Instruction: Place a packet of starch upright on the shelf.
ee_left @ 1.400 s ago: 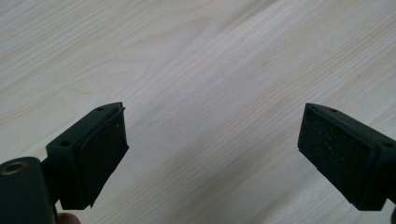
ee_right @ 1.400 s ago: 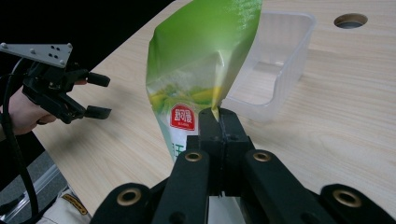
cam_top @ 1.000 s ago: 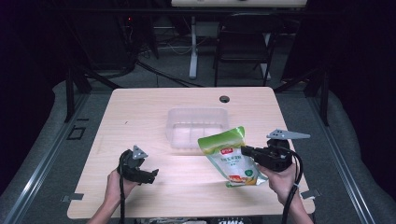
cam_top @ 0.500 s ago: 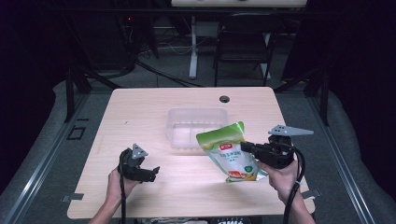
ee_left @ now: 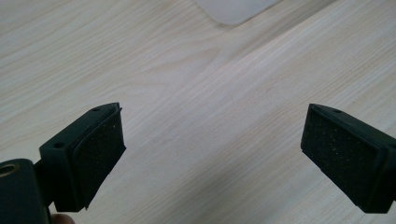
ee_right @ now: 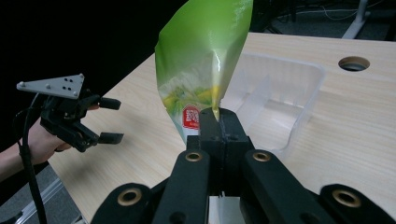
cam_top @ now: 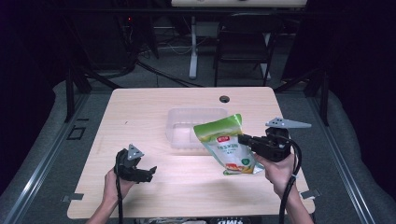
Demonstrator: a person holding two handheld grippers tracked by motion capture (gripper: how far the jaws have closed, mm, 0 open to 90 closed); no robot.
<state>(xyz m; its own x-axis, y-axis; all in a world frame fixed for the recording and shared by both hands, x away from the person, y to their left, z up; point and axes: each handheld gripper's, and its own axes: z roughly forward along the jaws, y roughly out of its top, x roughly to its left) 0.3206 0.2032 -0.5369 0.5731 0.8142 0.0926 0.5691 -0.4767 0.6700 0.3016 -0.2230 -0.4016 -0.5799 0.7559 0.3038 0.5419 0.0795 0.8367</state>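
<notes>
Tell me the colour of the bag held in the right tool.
Green bag with a red label, clearest in the right gripper view.

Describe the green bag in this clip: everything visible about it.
The green bag is a glossy soft pouch, green fading to white, with a red label and printed pictures. The right gripper pinches its edge with jaws shut, holding it tilted, top upward, in front of the clear plastic container; whether its bottom corner touches the table is unclear.

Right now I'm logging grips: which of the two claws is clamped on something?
The right claw: its jaws are shut on the green snack pouch, lifted off the table. The left claw stands wide open, nothing between its pads.
</notes>
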